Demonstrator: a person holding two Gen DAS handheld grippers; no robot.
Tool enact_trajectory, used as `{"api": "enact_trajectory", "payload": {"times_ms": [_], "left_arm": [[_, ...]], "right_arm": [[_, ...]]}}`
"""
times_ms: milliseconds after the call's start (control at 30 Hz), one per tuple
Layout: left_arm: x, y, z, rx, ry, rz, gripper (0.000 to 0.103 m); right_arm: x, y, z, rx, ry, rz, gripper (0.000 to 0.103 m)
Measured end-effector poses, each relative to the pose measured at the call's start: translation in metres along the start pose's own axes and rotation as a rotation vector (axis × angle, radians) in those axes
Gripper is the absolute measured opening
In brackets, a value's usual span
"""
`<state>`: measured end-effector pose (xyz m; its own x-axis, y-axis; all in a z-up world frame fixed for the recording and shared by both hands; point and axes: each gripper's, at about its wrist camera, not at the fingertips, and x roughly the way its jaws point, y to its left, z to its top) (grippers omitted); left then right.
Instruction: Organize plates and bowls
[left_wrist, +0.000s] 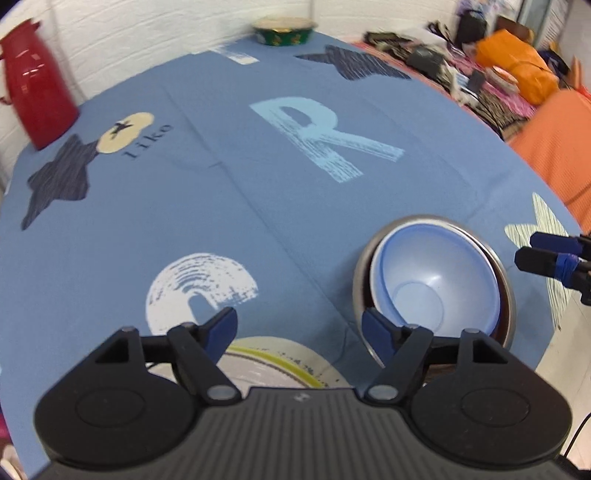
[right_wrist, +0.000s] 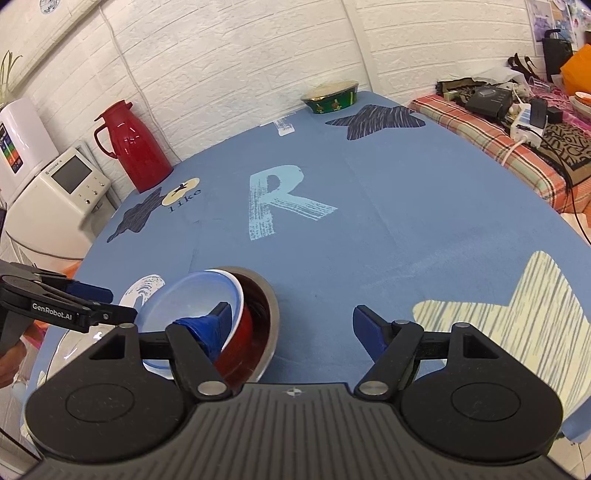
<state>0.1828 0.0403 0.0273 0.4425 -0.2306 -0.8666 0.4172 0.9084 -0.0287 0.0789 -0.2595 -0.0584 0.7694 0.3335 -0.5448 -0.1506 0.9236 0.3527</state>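
Note:
A light blue bowl (left_wrist: 432, 280) sits tilted inside a steel bowl (left_wrist: 360, 273) near the table's front right. The right wrist view shows a red bowl (right_wrist: 236, 343) nested between the blue bowl (right_wrist: 184, 306) and the steel bowl (right_wrist: 267, 306). A white plate with a yellow-green ring (left_wrist: 280, 363) lies under my left gripper (left_wrist: 299, 326), which is open and holds nothing. My right gripper (right_wrist: 293, 319) is also open and empty, its left finger in front of the blue bowl's rim. In the left wrist view it (left_wrist: 543, 251) hangs just right of the stack, apart from it.
A green patterned bowl (right_wrist: 330, 96) stands at the far edge of the blue tablecloth (right_wrist: 369, 221). A red thermos jug (right_wrist: 133, 144) is at the back left. White appliances (right_wrist: 55, 199) stand off the left side, and a cluttered bench (right_wrist: 517, 122) lies to the right.

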Motion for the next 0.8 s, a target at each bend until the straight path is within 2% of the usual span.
{"api": "enact_trajectory", "payload": {"times_ms": [133, 467, 700, 800], "left_arm": [[0.013, 0.001, 0.002, 0.024, 0.026, -0.039, 0.077], [0.02, 0.013, -0.004, -0.037, 0.027, -0.11, 0.079], [0.012, 0.013, -0.006, -0.021, 0.019, -0.116, 0.079], [0.013, 0.014, -0.005, -0.022, 0.023, -0.114, 0.079]], "right_arm": [[-0.002, -0.002, -0.003, 0.002, 0.013, -0.02, 0.059], [0.009, 0.009, -0.006, -0.036, 0.101, 0.022, 0.059], [0.011, 0.015, -0.007, -0.099, 0.148, -0.018, 0.059], [0.019, 0.017, -0.007, -0.129, 0.171, -0.085, 0.06]]}}
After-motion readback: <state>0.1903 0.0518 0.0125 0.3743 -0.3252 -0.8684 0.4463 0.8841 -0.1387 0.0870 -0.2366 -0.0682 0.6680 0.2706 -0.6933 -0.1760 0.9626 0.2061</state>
